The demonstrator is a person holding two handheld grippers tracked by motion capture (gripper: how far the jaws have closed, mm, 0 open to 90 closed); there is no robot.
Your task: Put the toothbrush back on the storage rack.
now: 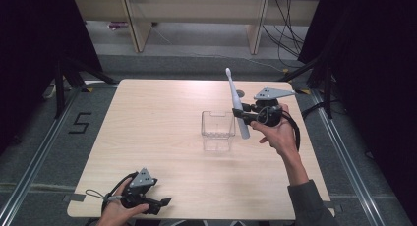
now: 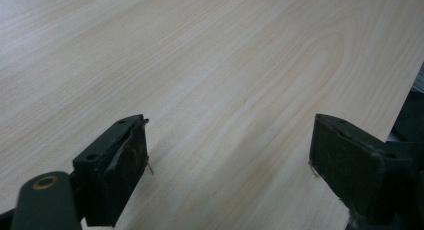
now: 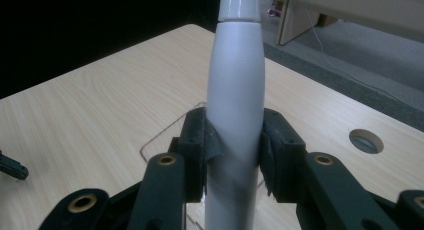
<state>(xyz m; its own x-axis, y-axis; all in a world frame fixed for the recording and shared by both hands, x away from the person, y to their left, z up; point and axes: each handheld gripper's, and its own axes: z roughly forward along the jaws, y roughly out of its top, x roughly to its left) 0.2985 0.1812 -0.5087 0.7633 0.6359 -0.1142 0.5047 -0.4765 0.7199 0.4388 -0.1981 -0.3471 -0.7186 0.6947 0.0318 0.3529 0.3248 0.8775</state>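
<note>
White toothbrush [image 1: 236, 104] is clamped in our right hand-held gripper [image 1: 244, 117], standing almost upright with its head up, just beside and above the clear box [image 1: 217, 131]. Our left hand-held gripper [image 1: 160, 204] rests wide open, far away on the surface [image 1: 157, 127].

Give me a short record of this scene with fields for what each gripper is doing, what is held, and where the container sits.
right gripper: shut on the electric toothbrush, fingers pressing its white handle from both sides
toothbrush pose: held above the table, brush head pointing away from the person, lower end beside the clear container
clear container: upright near the middle of the wooden table, looks empty
left gripper: open, nothing between its fingers, low at the table's near edge
</note>
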